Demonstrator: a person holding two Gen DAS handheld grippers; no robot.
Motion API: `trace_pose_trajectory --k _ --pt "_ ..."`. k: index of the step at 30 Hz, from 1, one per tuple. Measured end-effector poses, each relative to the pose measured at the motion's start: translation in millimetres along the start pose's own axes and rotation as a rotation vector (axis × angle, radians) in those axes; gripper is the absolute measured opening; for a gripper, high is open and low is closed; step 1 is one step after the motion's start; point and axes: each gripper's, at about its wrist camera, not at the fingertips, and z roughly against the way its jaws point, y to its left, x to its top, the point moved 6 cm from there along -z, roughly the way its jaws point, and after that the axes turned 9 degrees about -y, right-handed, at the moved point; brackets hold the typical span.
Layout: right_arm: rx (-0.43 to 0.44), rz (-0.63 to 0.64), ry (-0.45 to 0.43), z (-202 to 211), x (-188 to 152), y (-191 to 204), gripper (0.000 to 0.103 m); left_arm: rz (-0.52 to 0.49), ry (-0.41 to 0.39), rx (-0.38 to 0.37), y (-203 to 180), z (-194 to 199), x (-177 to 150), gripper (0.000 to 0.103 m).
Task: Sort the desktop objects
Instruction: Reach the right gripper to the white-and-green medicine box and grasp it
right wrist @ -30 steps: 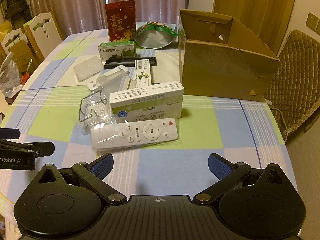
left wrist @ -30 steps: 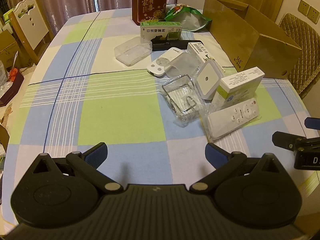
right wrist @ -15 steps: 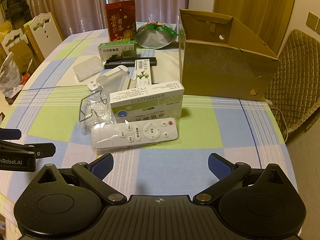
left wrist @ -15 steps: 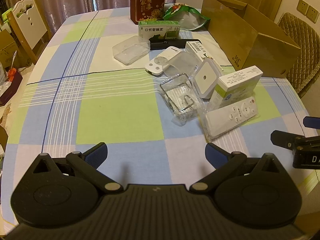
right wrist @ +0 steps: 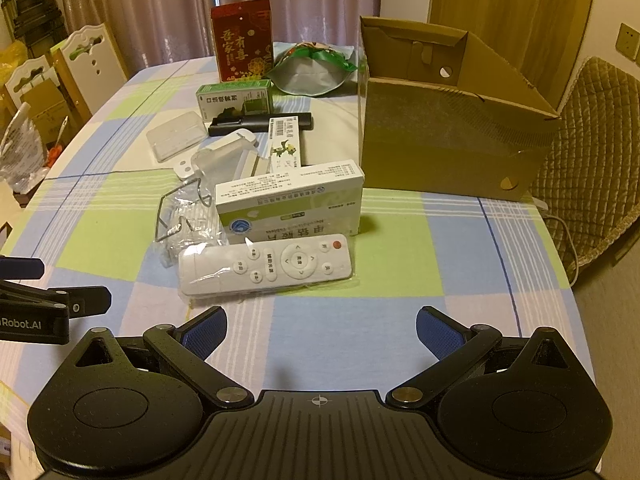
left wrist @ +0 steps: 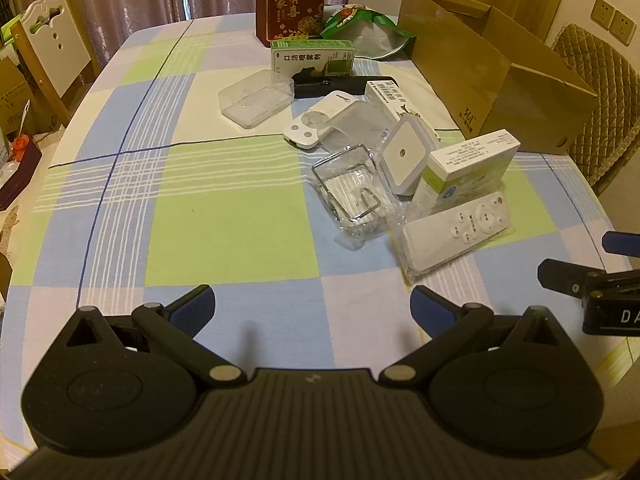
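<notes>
A white remote in a plastic sleeve (right wrist: 266, 265) (left wrist: 458, 234) lies nearest, just beyond my right gripper (right wrist: 320, 330), which is open and empty. Behind the remote stands a white and green medicine box (right wrist: 290, 200) (left wrist: 466, 168). Left of it lie a wire rack in a bag (left wrist: 350, 196) (right wrist: 182, 216), a square white night light (left wrist: 406, 156), a second white remote (left wrist: 320, 120), a clear plastic case (left wrist: 254, 98), a black bar (right wrist: 260, 122) and a green box (left wrist: 312, 58). My left gripper (left wrist: 312, 306) hangs open over bare cloth.
An open cardboard box (right wrist: 452, 136) (left wrist: 492, 76) stands at the right of the checked tablecloth (left wrist: 224, 232). A red gift box (right wrist: 242, 40) and a green foil bag (right wrist: 312, 68) sit at the far end. Chairs stand at both sides (left wrist: 52, 56) (right wrist: 596, 140).
The left wrist view has drawn back slightly, so the objects sit a little farther off. The right gripper has not moved. Both stay open.
</notes>
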Motion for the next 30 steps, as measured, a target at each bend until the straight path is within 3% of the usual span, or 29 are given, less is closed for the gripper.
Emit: trace_pose_trajectory --k 7,16,21,26,30 --pt "0.048 0.022 -0.016 -5 7 -5 0.103 -0.003 0.005 -0.011 -2 1 -1 0.102" --pt "0.148 0.070 -0.120 -24 27 1 0.103 -0.079 -0.036 0.003 6 8 10 0.102" --pt "0.118 0.037 -0.143 -46 39 5 0.103 -0.094 -0.029 0.011 18 4 14 0.102" --pt "0.067 0.019 -0.129 -62 45 9 0.103 -0.125 -0.009 -0.030 30 -15 18 0.102" --pt "0.066 0.136 -0.096 -66 51 15 0.103 -0.149 -0.003 -0.091 36 -32 27 0.102"
